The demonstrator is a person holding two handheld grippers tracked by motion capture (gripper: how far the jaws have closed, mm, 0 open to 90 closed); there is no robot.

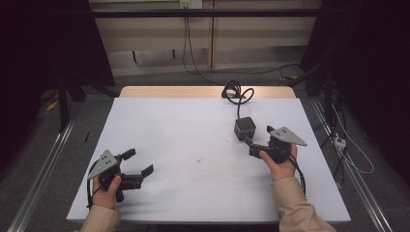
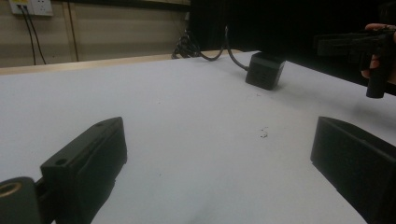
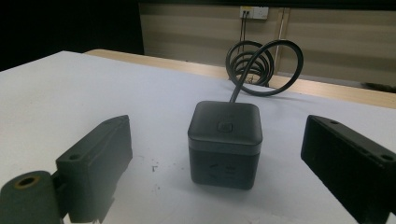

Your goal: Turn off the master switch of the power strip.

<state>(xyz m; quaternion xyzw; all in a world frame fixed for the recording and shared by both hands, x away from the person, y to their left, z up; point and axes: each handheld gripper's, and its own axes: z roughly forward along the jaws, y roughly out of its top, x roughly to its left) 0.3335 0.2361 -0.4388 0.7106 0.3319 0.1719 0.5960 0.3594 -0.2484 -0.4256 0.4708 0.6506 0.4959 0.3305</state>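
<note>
Fingers (image 3: pixel 93 158) spread, dark cube box (image 3: pixel 225 142), coiled cable (image 3: pixel 261 65)

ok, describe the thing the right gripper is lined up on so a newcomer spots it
On the white table, look right of centre, just beyond the open right gripper. The dark cube there has rounded corners and a top button; its black cable coils behind.

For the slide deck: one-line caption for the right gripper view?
Open right tongs frame a dark cube with coiled cable on the white table.
</note>
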